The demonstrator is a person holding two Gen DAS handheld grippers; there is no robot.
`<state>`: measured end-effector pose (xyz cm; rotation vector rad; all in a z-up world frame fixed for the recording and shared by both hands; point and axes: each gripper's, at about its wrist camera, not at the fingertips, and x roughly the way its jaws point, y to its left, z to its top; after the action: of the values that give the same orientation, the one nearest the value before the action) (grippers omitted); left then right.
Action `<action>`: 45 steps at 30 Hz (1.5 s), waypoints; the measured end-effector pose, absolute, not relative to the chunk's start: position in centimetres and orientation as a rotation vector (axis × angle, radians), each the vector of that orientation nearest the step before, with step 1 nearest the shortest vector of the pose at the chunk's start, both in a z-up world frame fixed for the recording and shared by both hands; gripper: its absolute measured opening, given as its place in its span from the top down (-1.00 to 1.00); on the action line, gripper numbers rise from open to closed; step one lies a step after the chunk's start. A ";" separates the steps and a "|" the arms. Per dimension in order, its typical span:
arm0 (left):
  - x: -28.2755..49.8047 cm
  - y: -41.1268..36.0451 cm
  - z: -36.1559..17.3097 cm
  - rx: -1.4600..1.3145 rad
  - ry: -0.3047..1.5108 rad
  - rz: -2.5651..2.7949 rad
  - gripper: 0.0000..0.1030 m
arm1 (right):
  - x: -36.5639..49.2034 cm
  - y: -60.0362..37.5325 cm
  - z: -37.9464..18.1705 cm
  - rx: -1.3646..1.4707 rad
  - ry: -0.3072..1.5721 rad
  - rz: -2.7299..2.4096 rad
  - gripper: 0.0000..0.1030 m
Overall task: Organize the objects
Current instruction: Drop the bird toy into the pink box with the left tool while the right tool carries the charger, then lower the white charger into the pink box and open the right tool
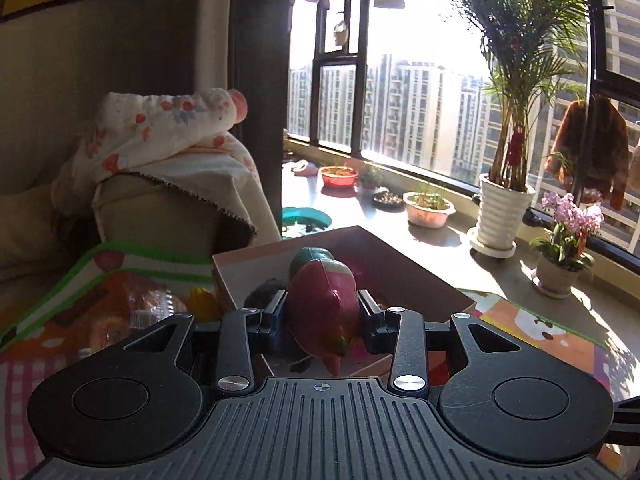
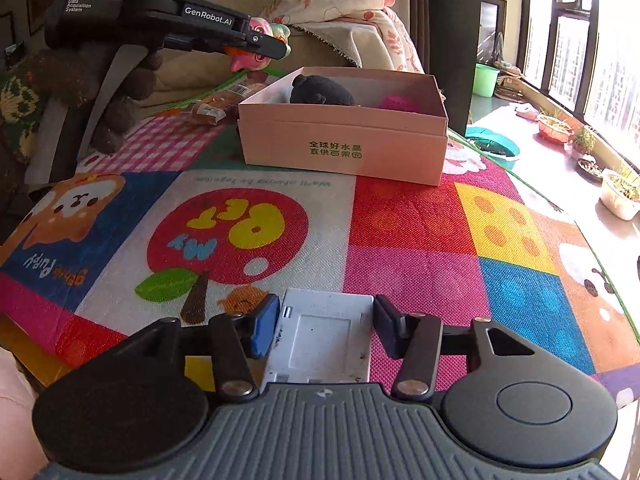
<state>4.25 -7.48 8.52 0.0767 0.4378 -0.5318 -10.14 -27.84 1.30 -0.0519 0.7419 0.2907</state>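
My left gripper (image 1: 323, 312) is shut on a pink and green toy duck (image 1: 326, 304), held in the air near the rim of the pink cardboard box (image 1: 420, 280). In the right wrist view the left gripper (image 2: 264, 46) holds the toy duck (image 2: 262, 50) left of and above the box (image 2: 344, 144). The box holds a black plush (image 2: 320, 90) and a pink item (image 2: 398, 103). My right gripper (image 2: 326, 326) is low over the mat, its fingers at either side of a flat white rectangular object (image 2: 324, 336); the right pad shows a small gap.
A colourful play mat (image 2: 400, 232) covers the surface. A wrapped bread packet (image 2: 218, 104) lies left of the box. A sofa with a floral blanket (image 1: 168, 136) stands behind. Potted plants (image 1: 502, 208) and bowls line the window ledge on the right.
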 end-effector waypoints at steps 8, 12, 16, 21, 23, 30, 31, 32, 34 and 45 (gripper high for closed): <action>10.7 -13.2 7.3 0.121 0.584 -0.658 0.18 | -9.5 -28.1 1.4 -0.027 0.720 0.255 0.04; 10.1 -13.5 5.7 0.245 0.516 -0.543 0.18 | -9.8 -28.7 1.3 -0.029 0.722 0.248 0.04; 8.4 -9.7 6.6 0.091 0.456 -0.478 0.19 | -10.2 -28.6 1.2 -0.042 0.730 0.277 -0.18; 5.2 -5.5 7.0 -0.012 0.491 -0.476 0.19 | -11.1 -27.7 1.1 -0.101 0.735 0.281 0.07; 3.5 -4.0 6.4 -0.036 0.538 -0.479 0.19 | -11.2 -27.5 1.3 -0.117 0.736 0.273 0.08; 0.1 0.7 3.3 -0.148 0.645 -0.435 0.20 | -8.6 -27.5 5.2 -0.145 0.639 0.210 0.08; -0.1 1.3 2.9 -0.162 0.653 -0.427 0.20 | -7.9 -27.6 6.4 -0.151 0.603 0.202 0.08; -0.3 1.8 2.5 -0.175 0.660 -0.422 0.20 | -7.1 -27.6 7.6 -0.157 0.567 0.195 0.08; -0.4 2.6 1.9 -0.200 0.670 -0.413 0.20 | -4.9 -27.4 10.4 -0.170 0.490 0.183 0.08; -1.0 5.6 0.6 -0.266 0.676 -0.391 0.21 | 11.9 -22.6 15.0 -0.252 0.454 0.145 -0.31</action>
<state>-1.04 5.59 0.61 -0.2656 0.6755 -0.3907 11.93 -22.63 15.00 -0.2517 0.4541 0.1447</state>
